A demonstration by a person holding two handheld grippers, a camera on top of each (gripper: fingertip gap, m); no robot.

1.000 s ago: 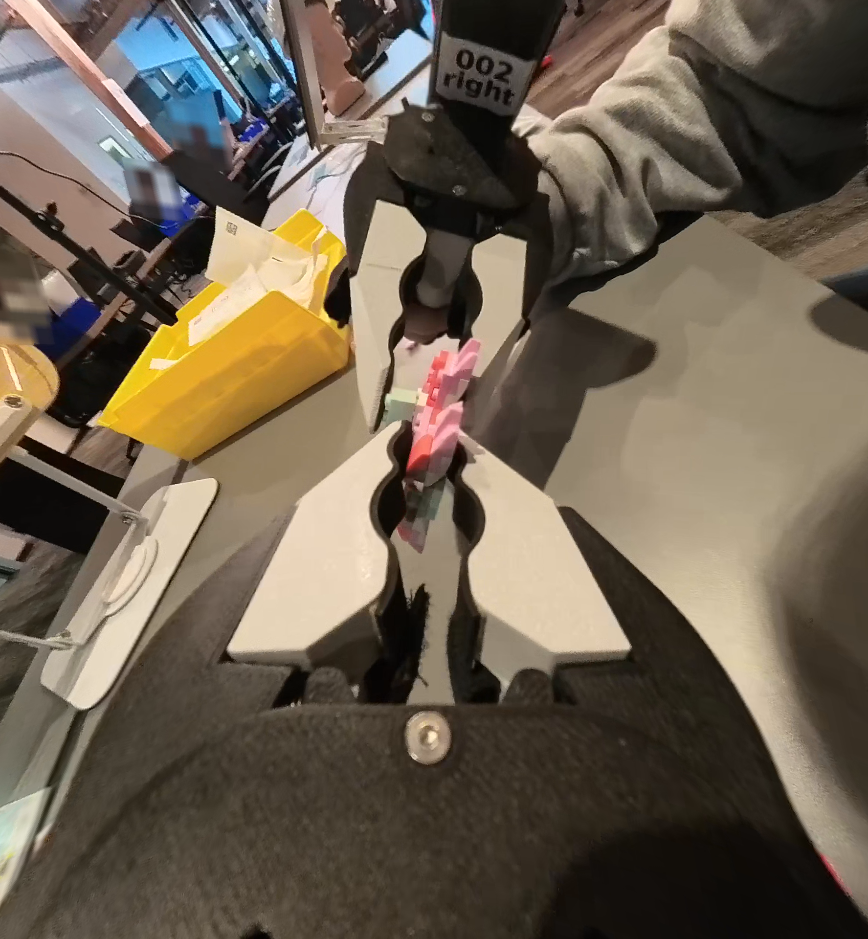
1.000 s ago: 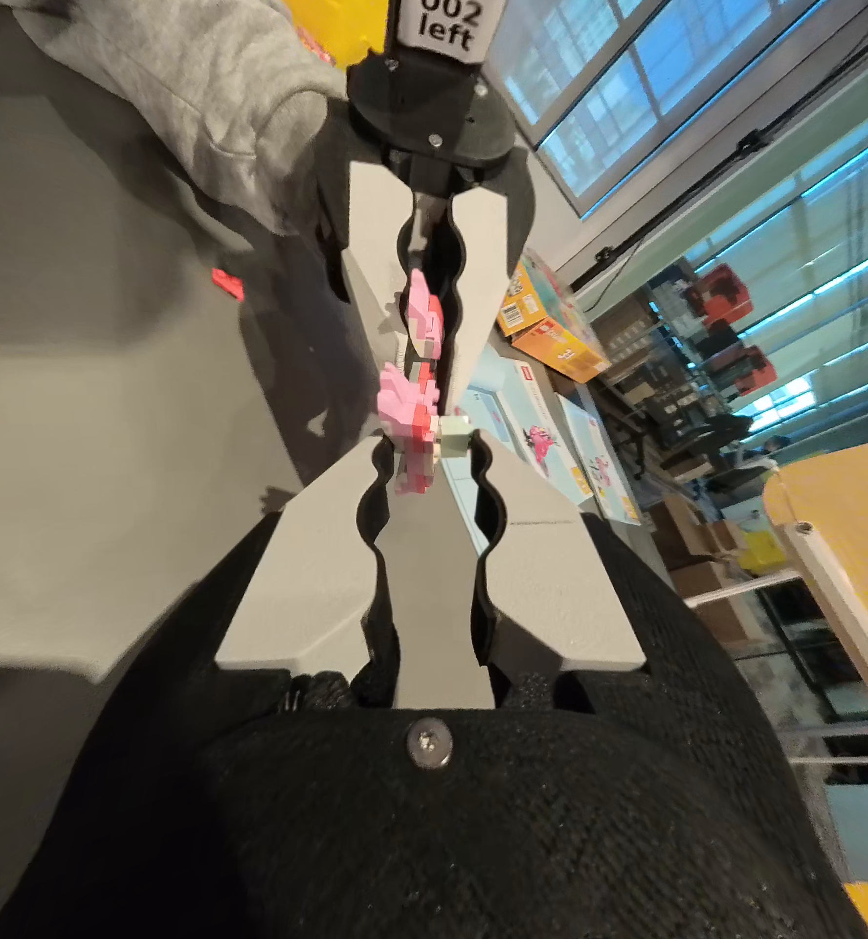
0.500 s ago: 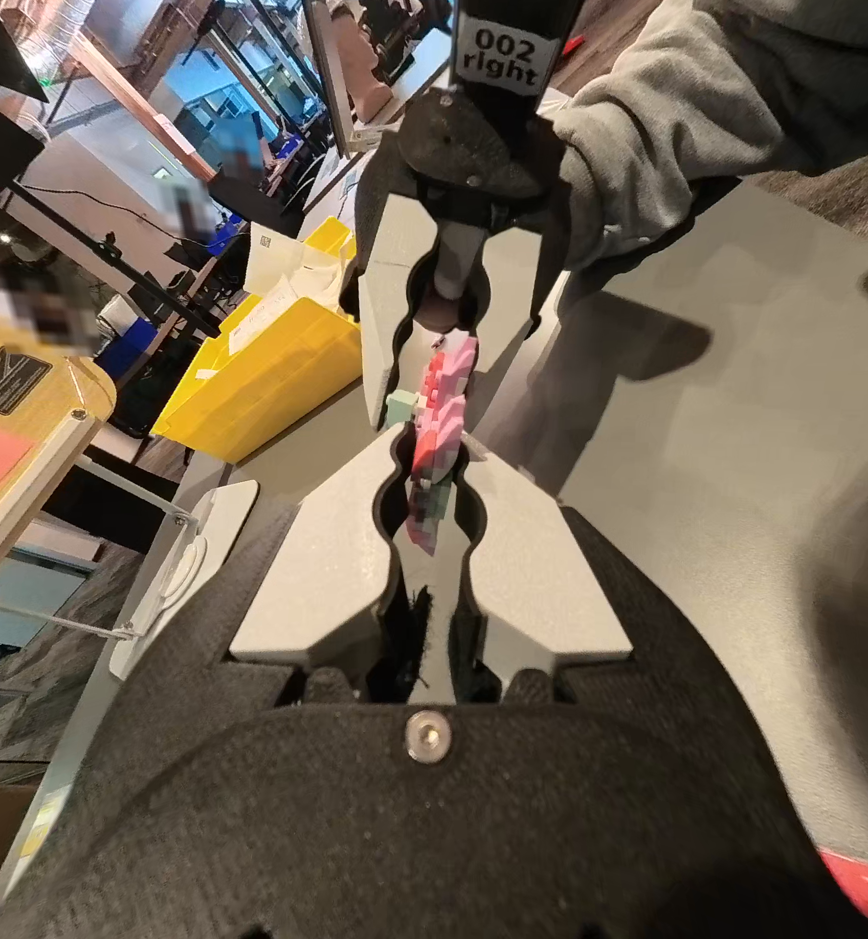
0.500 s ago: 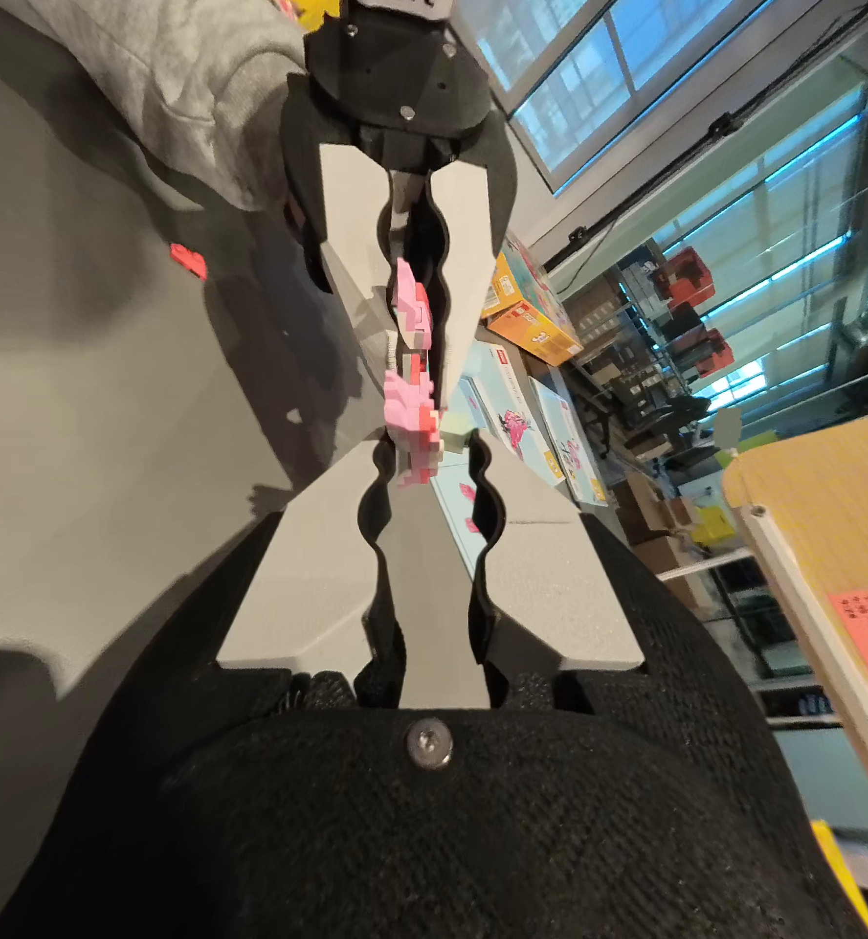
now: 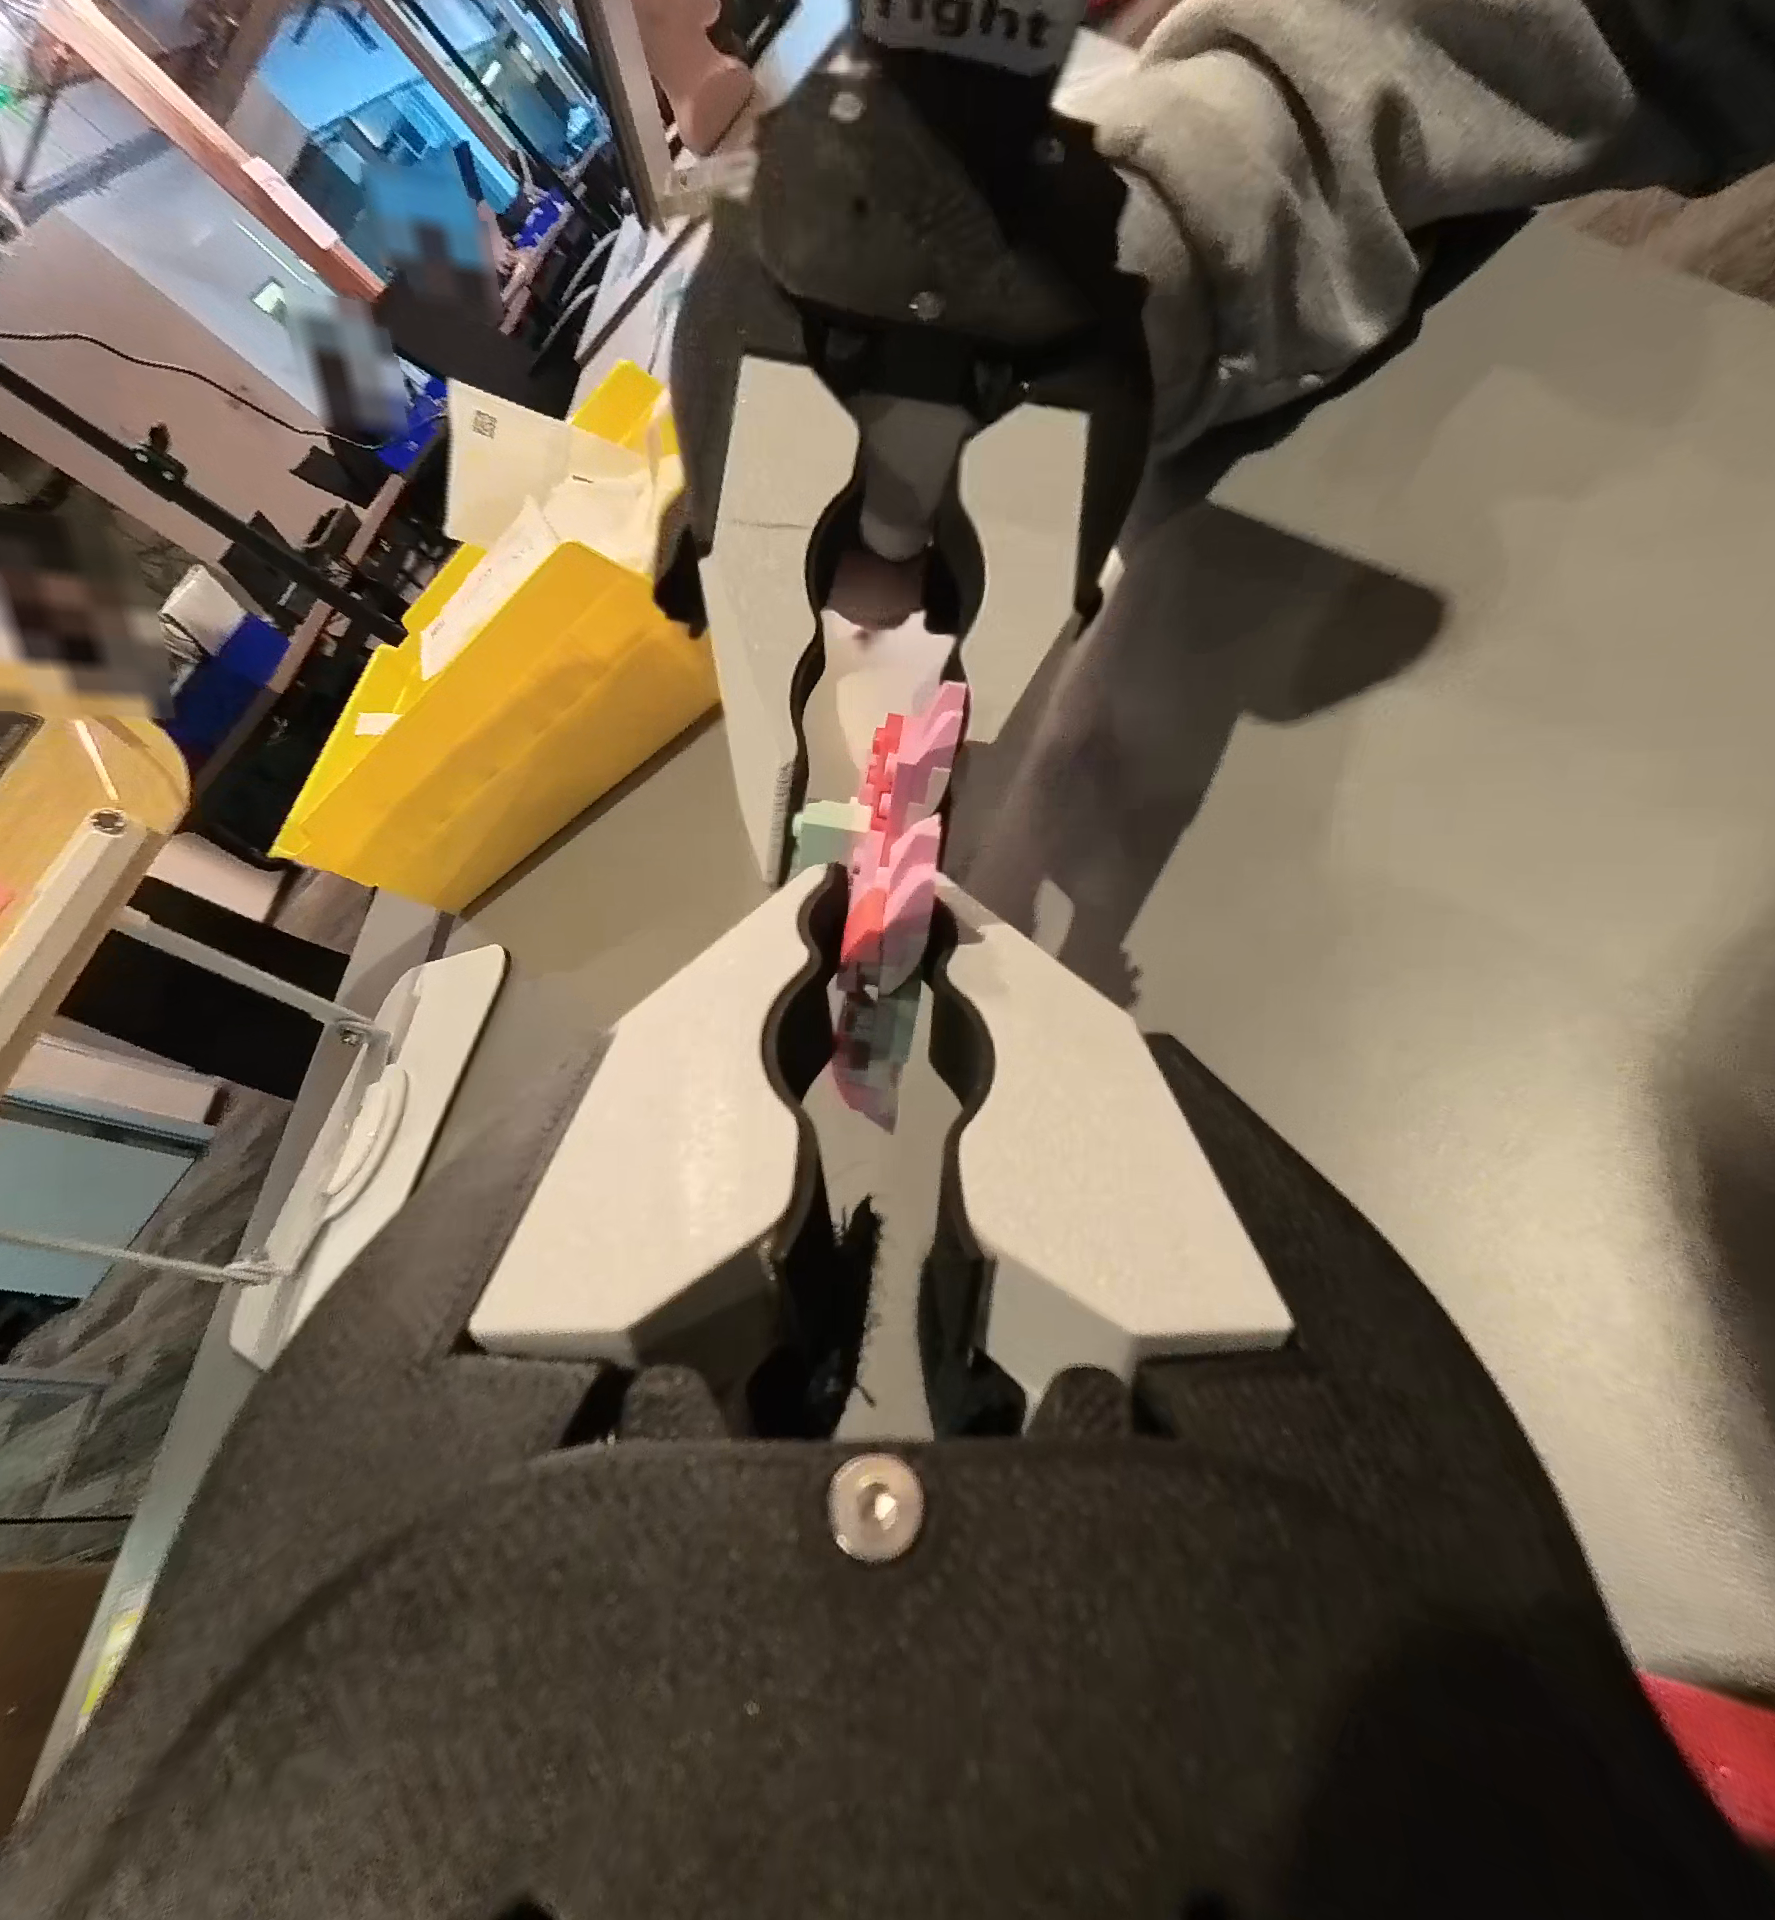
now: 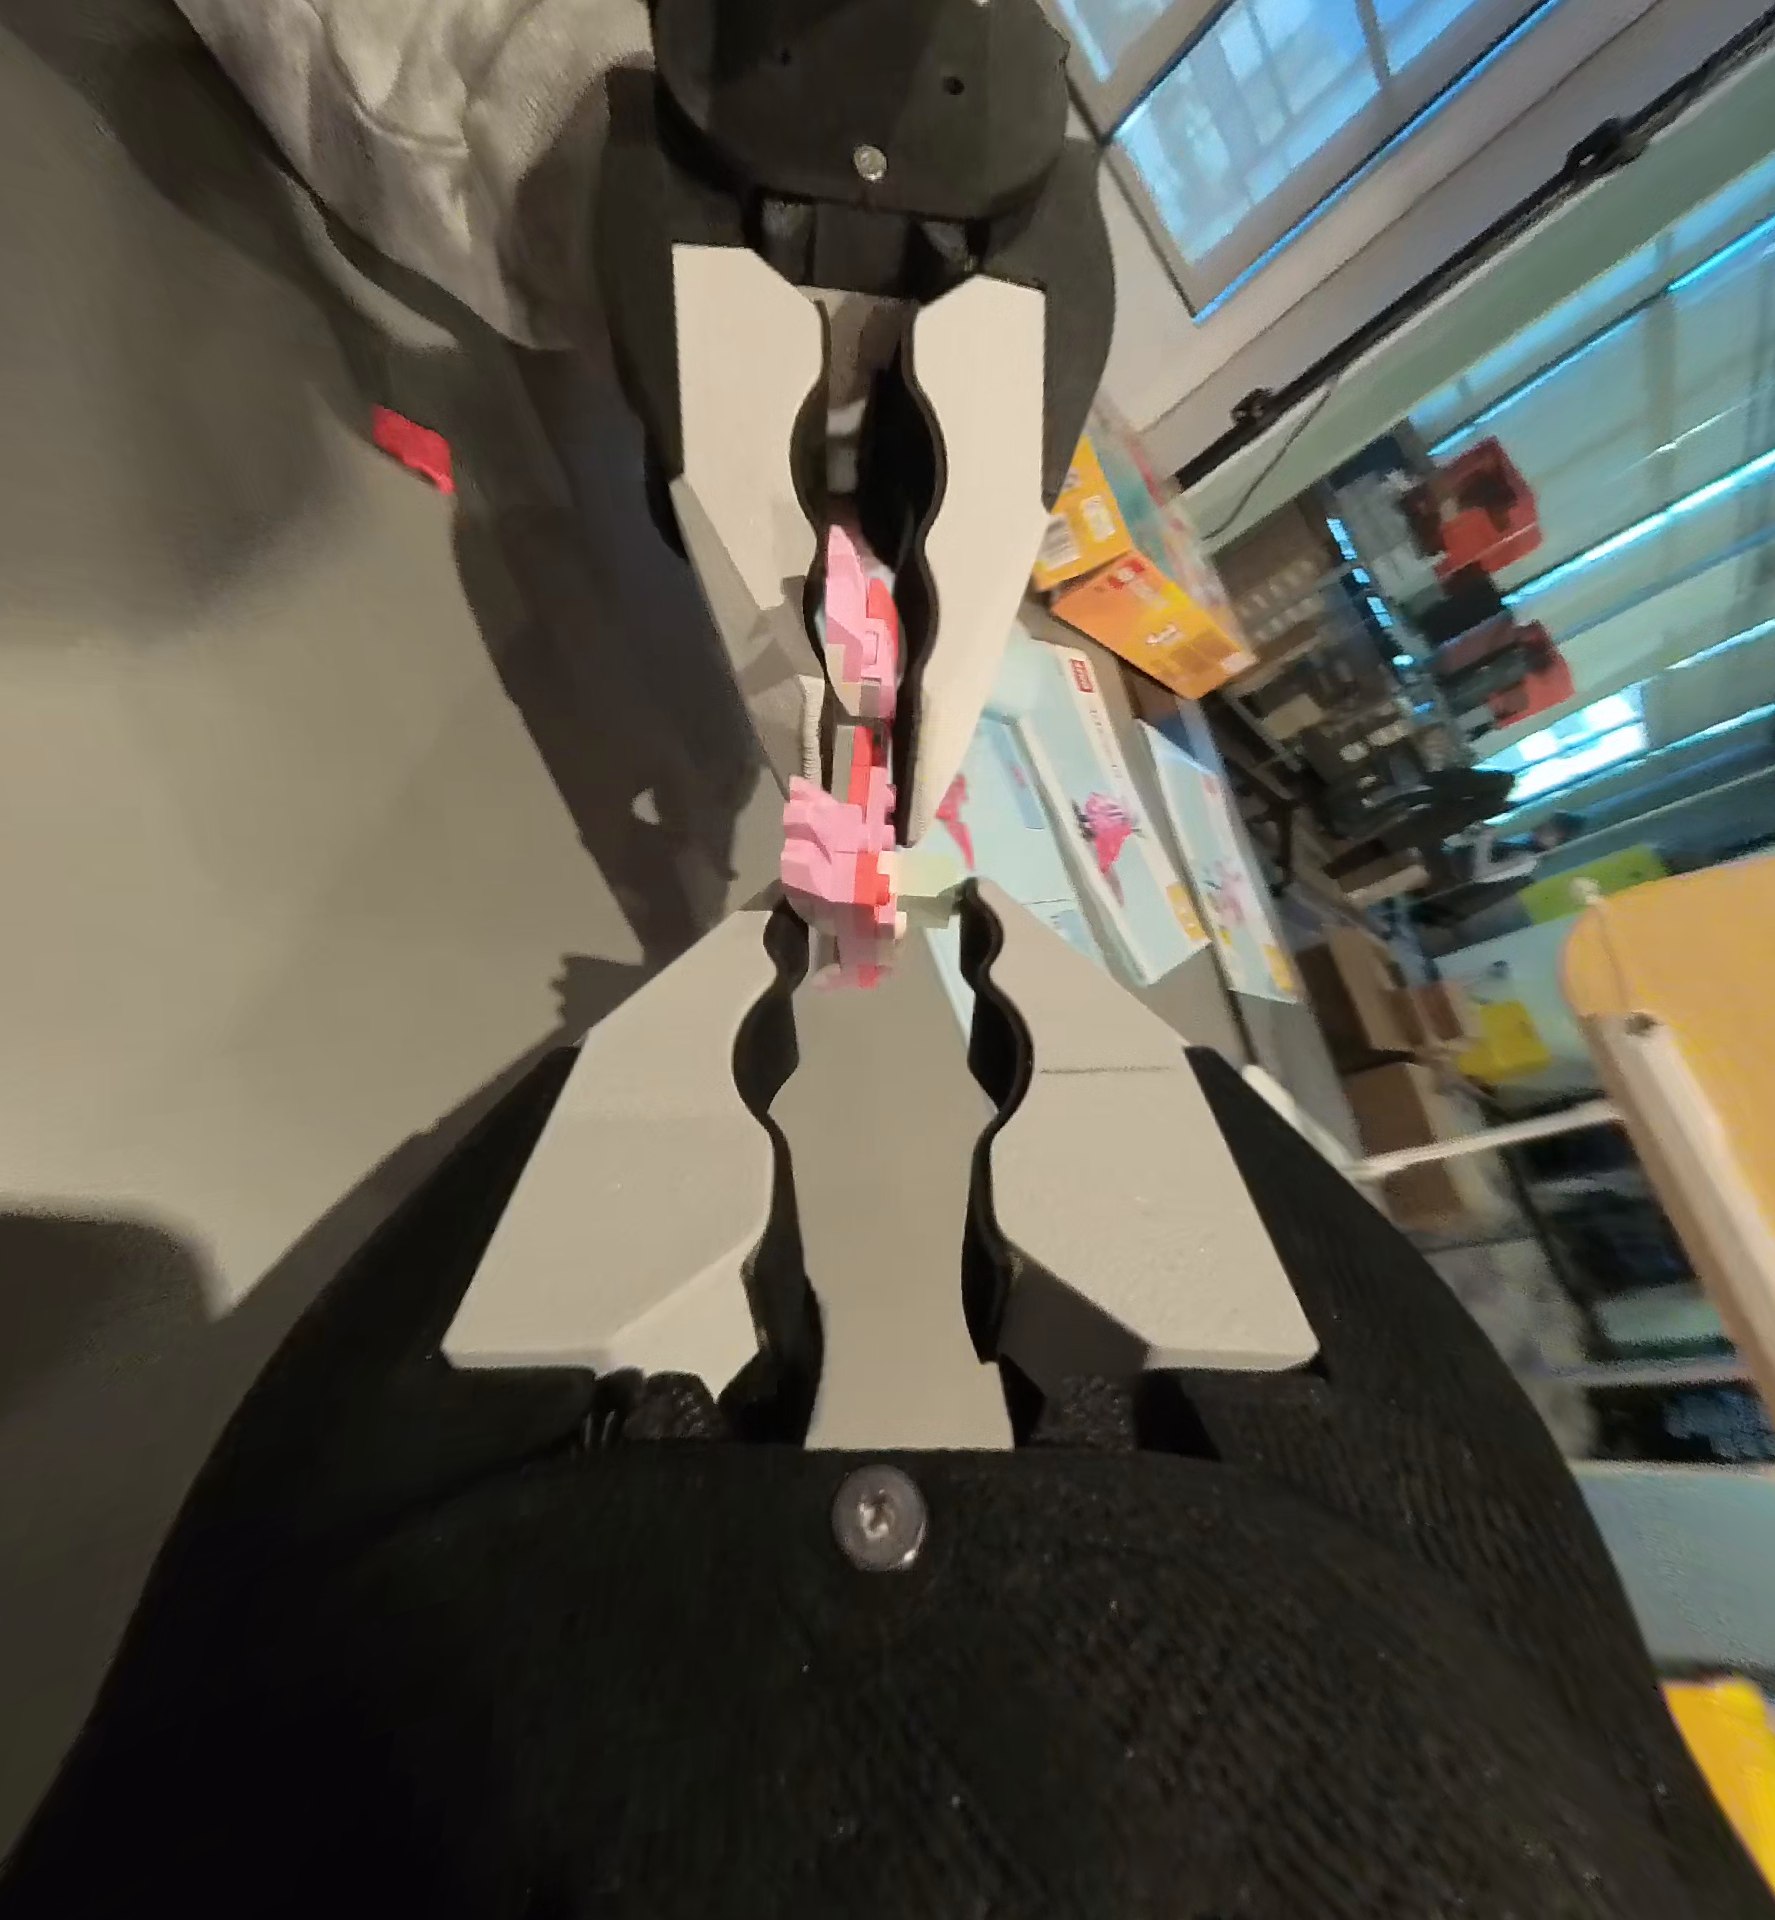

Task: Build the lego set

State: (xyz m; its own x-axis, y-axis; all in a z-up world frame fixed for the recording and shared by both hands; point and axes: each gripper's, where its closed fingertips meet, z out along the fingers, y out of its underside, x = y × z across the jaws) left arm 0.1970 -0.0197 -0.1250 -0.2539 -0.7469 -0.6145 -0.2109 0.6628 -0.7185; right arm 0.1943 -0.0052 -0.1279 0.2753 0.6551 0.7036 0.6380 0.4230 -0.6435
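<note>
Nearest in the left wrist view, the left gripper (image 5: 888, 914) has its fingers closed on the lower end of the pink and red lego model (image 5: 888, 894), which hangs in the air above the grey counter (image 5: 1485, 831), not resting on it. Just past it, tip to tip, the right gripper (image 5: 878, 790) meets the model from the far side; in the right wrist view its fingers (image 6: 1008, 956) grip the pale green piece (image 6: 930, 881) and the pink part beside it, so both grippers hold one model between them. The step in hand looks like pressing two sections together, or seating that green piece. To do it well, keep both grips firm and push straight along the studs, without twisting, since a skewed push could split the thin stack. A loose red brick (image 6: 413, 447) lies on the counter beyond, a yellow bin (image 5: 509, 717) stands at the counter's far edge, and boxes (image 6: 1111, 810) are stacked farther off.
</note>
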